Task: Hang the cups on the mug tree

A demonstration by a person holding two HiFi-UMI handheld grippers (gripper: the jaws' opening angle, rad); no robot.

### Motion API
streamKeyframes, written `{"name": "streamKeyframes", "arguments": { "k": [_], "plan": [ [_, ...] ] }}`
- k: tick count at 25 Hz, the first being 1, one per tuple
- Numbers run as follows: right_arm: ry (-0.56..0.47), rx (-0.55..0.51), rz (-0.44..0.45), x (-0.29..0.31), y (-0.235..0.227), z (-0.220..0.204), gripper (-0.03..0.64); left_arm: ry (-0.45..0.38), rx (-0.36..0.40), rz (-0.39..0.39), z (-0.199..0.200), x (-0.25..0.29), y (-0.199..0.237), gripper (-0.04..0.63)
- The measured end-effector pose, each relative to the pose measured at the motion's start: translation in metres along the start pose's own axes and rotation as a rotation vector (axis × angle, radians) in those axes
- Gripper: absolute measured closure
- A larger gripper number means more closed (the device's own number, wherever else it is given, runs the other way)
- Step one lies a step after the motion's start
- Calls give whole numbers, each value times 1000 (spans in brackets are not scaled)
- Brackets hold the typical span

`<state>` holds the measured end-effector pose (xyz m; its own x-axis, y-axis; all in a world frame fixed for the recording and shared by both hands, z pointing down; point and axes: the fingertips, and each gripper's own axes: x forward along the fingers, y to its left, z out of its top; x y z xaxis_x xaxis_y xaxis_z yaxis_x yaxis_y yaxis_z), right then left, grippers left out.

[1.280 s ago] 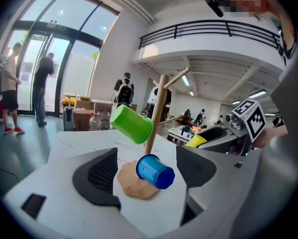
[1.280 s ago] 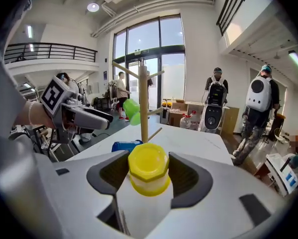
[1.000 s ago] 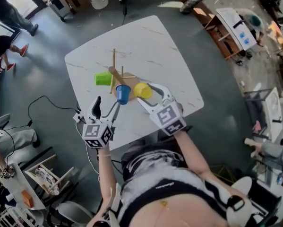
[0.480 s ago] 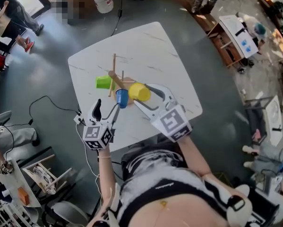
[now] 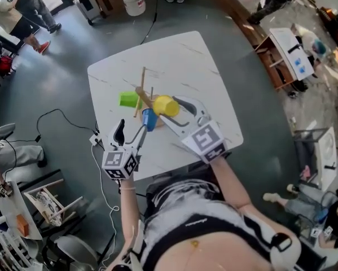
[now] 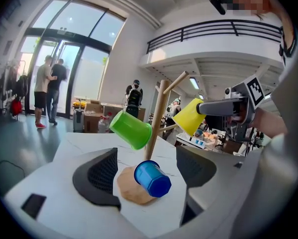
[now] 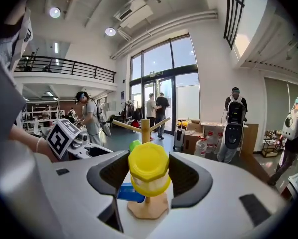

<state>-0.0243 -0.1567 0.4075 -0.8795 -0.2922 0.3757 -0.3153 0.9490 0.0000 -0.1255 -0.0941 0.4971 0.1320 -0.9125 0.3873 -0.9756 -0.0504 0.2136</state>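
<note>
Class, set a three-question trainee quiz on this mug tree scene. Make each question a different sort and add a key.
1. Which cup sits between the jaws of the right gripper? A) green B) yellow C) blue
2. True or false: the jaws of the left gripper are closed on a cup.
3. Fill in: of the two cups hanging on the mug tree, the lower one is ____.

Key
1. B, the yellow cup.
2. False: the jaws stand apart with nothing gripped.
3. Blue: the blue cup hangs below the green cup.
</note>
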Motion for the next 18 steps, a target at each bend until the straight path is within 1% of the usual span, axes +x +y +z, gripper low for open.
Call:
{"name": "streamKeyframes", "arguments": {
  "k": [3, 9, 14, 18],
  "plan": [
    [2, 2, 15, 11, -1, -3, 359, -9, -21, 17, 1, -3, 2, 215],
    [11, 5, 24, 27, -7, -13, 360, -10, -34, 50, -4, -7, 7, 215],
    [59, 0, 48, 36, -2, -27, 360, -16, -51, 68, -4, -10, 10, 215],
    [93, -33, 39, 39, -1, -44, 360, -20, -54, 79, -6, -12, 11, 215]
  ]
}}
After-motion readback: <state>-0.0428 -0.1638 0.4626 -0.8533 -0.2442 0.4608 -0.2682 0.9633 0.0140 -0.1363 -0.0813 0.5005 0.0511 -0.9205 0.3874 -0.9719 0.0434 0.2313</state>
